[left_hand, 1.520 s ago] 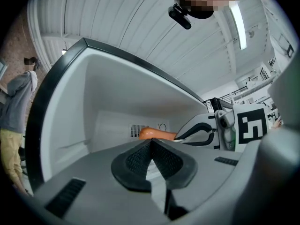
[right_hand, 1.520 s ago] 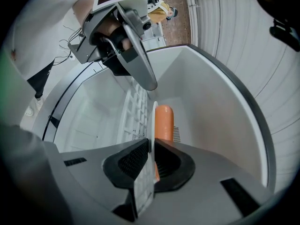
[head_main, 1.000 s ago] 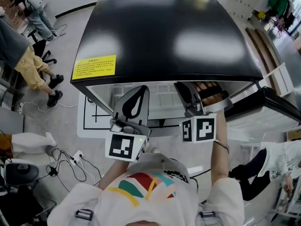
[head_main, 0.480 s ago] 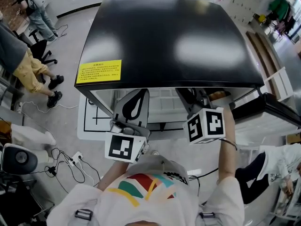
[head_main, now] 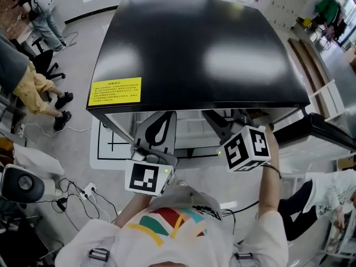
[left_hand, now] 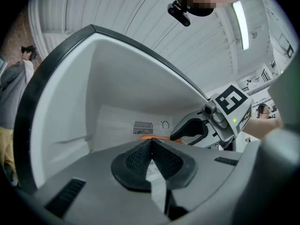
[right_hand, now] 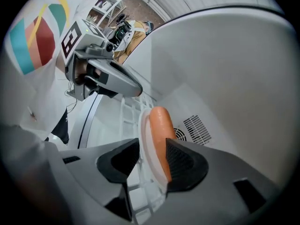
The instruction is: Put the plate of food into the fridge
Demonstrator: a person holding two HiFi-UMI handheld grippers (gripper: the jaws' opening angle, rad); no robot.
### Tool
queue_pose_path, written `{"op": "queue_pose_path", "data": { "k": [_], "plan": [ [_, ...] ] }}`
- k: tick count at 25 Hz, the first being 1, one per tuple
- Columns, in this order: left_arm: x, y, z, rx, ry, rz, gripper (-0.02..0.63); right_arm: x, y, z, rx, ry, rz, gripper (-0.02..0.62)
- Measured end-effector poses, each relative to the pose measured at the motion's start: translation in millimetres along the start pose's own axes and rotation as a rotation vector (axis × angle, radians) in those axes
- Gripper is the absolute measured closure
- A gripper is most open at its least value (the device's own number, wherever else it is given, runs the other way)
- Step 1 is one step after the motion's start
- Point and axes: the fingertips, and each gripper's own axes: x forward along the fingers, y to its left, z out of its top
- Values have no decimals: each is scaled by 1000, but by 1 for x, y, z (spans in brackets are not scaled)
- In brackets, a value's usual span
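from the head view, the inside of the fridge point(head_main: 194, 43) is hidden under its black top. the tips of both grippers are cut off by the front edge of that top, and only the marker cubes and rear bodies are seen there. the print on the yellow label point(head_main: 114, 91) is too small to be read. in the left gripper view, the plate point(right_hand: 142, 125) is masked almost wholly by the grey gripper body. only an orange sliver is noted beyond that body, deep in the compartment. in the right gripper view, the near rim of the plate is covered by the jaw bodies. contact between plate and rack point(right_hand: 129, 109) cannot be confirmed.

the fridge compartment is found open, with white walls and a vent grille point(right_hand: 197, 128) on the back wall. the plate is located inside this compartment, over the white rack. one orange sausage point(right_hand: 160, 125) is carried on it.

the right gripper point(right_hand: 152, 161) is recorded with jaws apart, having just been opening. plate and sausage stand between the pads, one pad clear of the plate and the other just beside the sausage. the left gripper point(left_hand: 151, 154) is held at the compartment mouth with jaws closed together, pads meeting, and nothing is gripped.
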Motion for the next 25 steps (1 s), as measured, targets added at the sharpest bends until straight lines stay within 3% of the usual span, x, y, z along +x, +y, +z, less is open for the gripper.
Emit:
{"op": "queue_pose_path", "data": {
  "k": [9, 14, 20, 23, 25],
  "plan": [
    [1, -1, 4, 9, -10, -10, 600, -6, 3, 5, 27, -37, 47, 419],
    [1, -1, 1, 8, 9, -10, 600, -23, -3, 31, 167, -221, 82, 419],
    [1, -5, 8, 13, -11, -15, 600, -33, -10, 32, 223, -257, -38, 420],
    [0, -6, 10, 17, -16, -20, 600, -50, -23, 34, 342, -342, -174, 421],
    [0, -8, 13, 18, -22, -23, 600, -64, -35, 35, 454, -422, -305, 554]
  ]
}}
